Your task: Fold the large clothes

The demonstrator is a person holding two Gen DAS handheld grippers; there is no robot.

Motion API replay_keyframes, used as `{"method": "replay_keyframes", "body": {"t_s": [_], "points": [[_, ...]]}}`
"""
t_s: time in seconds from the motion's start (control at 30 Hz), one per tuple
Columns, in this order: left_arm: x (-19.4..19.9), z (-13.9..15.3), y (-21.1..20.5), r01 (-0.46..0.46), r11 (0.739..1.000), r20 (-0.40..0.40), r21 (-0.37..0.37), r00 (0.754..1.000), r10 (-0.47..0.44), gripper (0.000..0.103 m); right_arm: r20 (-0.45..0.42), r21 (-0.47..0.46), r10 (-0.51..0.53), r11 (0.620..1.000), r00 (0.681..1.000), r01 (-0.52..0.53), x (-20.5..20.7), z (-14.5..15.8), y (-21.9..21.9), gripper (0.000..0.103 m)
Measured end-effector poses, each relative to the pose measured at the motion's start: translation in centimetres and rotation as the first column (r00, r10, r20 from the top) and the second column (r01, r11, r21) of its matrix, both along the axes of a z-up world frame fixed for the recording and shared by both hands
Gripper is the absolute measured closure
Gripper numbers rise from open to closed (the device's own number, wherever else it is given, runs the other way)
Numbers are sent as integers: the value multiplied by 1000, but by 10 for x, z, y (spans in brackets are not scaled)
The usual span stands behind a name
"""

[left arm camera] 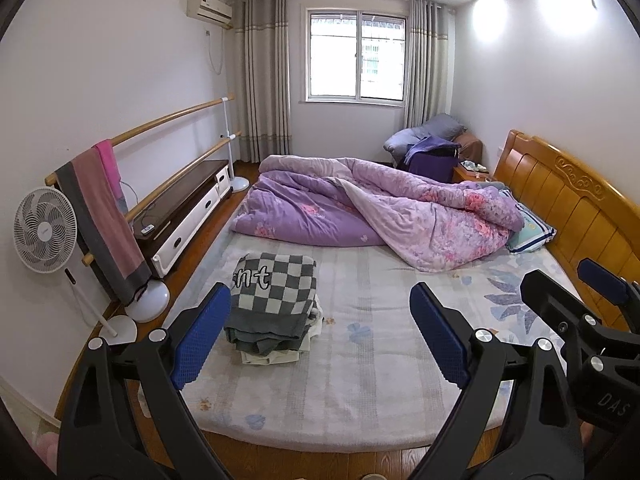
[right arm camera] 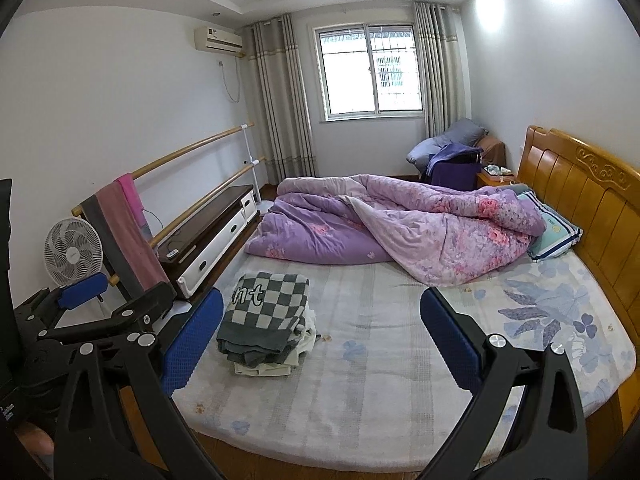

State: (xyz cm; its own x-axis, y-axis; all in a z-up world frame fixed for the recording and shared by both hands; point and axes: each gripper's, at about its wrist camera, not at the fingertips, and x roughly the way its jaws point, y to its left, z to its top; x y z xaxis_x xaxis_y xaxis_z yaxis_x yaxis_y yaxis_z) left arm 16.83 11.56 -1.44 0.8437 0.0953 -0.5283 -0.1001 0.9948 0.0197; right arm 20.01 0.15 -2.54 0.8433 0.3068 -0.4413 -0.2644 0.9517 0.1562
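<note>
While the bed (left arm camera: pixel 360 360) filled the lower half of both views, its striped sheet lay mostly bare, with a purple quilt (left arm camera: pixel 360 208) heaped across the centre of the frame below the window. The stack of folded clothes (left arm camera: pixel 272 304) sat on the sheet at lower left of centre, a grey-and-white checked piece on top and paler layers showing beneath. It looked like soft, thick knit or towelling: light enough to lift, limp, and liable to slump or shed its layers if pinched at one corner, so the safest hold seemed to be the two near folded edges, taken together. No unfolded garment was visible on the bed. The left gripper (left arm camera: pixel 320 336) hung above the near edge of the bed, angled slightly downward, its blue fingers (left arm camera: pixel 200 336) wide apart and empty. The right gripper (right arm camera: pixel 320 340) hovered alongside at much the same height and tilt, fingers (right arm camera: pixel 452 340) likewise spread, touching nothing.
</note>
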Motion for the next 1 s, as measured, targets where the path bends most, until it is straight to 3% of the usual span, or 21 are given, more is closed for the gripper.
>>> {"method": "replay_keyframes", "body": {"t_s": [0.4, 1.0], "points": [[-19, 5, 14, 5, 1000, 20, -6, 1000, -5, 10, 15, -7, -4, 1000, 1000, 5, -18, 4, 11, 8], [-17, 7, 16, 0, 1000, 20, -1, 1000, 0, 9, 17, -13, -9, 1000, 1000, 9, -26, 8, 7, 8]]}}
